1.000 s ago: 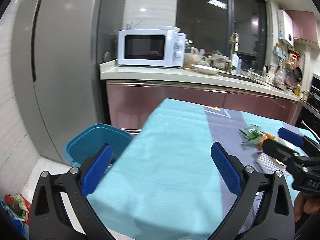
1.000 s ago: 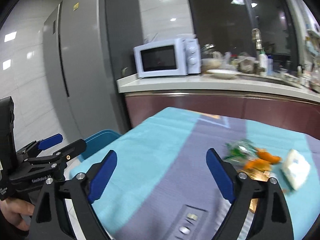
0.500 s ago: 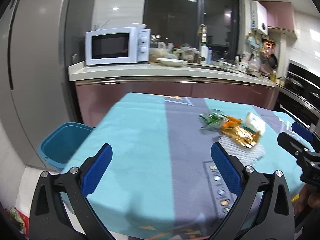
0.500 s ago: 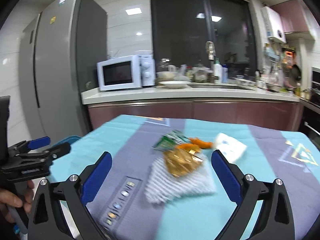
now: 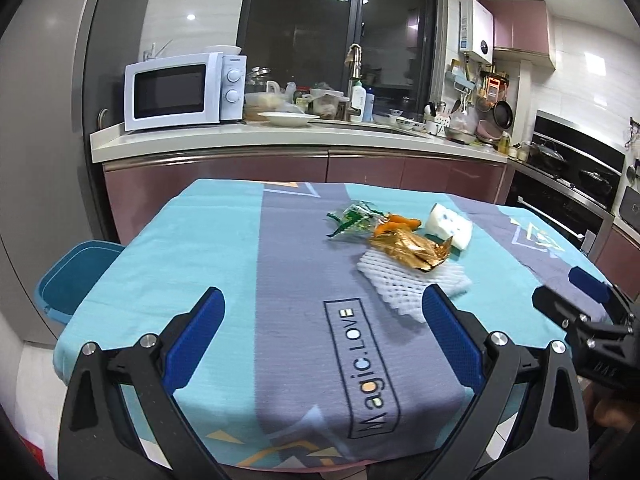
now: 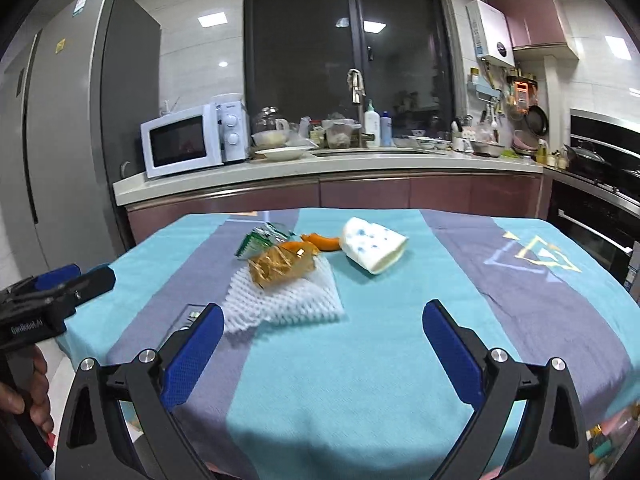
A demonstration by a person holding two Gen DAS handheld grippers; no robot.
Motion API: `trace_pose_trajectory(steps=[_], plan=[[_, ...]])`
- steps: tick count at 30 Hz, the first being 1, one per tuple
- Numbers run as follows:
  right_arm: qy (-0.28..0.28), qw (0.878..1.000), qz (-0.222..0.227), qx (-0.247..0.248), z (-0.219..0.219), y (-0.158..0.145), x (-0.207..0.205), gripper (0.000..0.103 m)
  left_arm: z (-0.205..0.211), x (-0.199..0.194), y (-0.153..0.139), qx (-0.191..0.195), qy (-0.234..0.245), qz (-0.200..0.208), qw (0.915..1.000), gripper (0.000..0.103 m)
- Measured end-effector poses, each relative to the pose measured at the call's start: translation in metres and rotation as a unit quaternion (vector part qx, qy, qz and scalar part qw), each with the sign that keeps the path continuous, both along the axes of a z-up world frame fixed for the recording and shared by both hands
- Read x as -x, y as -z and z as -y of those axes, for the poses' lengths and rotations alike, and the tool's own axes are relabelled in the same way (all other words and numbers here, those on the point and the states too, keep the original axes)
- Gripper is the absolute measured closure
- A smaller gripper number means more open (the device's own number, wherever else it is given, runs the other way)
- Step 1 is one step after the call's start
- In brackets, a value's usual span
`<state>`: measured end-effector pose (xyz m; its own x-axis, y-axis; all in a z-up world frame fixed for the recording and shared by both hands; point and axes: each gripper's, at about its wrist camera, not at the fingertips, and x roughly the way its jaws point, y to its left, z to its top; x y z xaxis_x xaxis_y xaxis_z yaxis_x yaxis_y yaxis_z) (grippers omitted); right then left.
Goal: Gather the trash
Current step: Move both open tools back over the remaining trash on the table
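Trash lies in a cluster on the table's blue and grey cloth (image 5: 224, 264) (image 6: 384, 344): a white foam net (image 5: 404, 284) (image 6: 284, 300), a gold wrapper (image 5: 408, 246) (image 6: 280, 266) on it, a green wrapper (image 5: 352, 218) (image 6: 260, 238), orange peel (image 5: 400, 222) (image 6: 322, 240) and a white tissue pack with blue dots (image 5: 448, 226) (image 6: 374, 246). My left gripper (image 5: 320, 320) is open over the near cloth, left of the net. My right gripper (image 6: 322, 328) is open and empty, short of the net. A blue bin (image 5: 68, 280) stands on the floor left of the table.
Behind the table runs a counter (image 5: 280, 136) with a white microwave (image 5: 180, 90), dishes and a sink. A tall grey fridge (image 6: 72, 152) stands at the left, an oven (image 5: 576, 208) at the right. A hand (image 6: 36, 392) holds the left gripper's handle.
Both views have swung right, from the bin and fridge side to the trash cluster, and come closer to the table. Both grippers stayed open and empty.
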<state>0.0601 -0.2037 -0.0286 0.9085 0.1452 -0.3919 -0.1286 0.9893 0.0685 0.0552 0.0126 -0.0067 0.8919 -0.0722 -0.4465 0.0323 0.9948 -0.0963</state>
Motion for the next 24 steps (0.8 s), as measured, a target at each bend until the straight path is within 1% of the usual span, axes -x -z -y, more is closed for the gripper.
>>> trace_pose_trajectory(steps=[9, 16, 24], plan=[[0.014, 1.0, 0.0, -0.003, 0.009, 0.002, 0.003, 0.007, 0.014, -0.002, -0.004, -0.01, 0.026, 0.015, 0.9995, 0.006], [0.021, 1.0, 0.004, -0.002, 0.012, -0.001, 0.0, 0.007, 0.01, -0.008, -0.002, -0.009, 0.024, 0.014, 0.9996, 0.006], [0.022, 1.0, -0.002, 0.001, 0.016, -0.001, -0.017, 0.007, 0.01, -0.023, -0.001, -0.015, 0.026, 0.014, 0.9995, 0.006]])
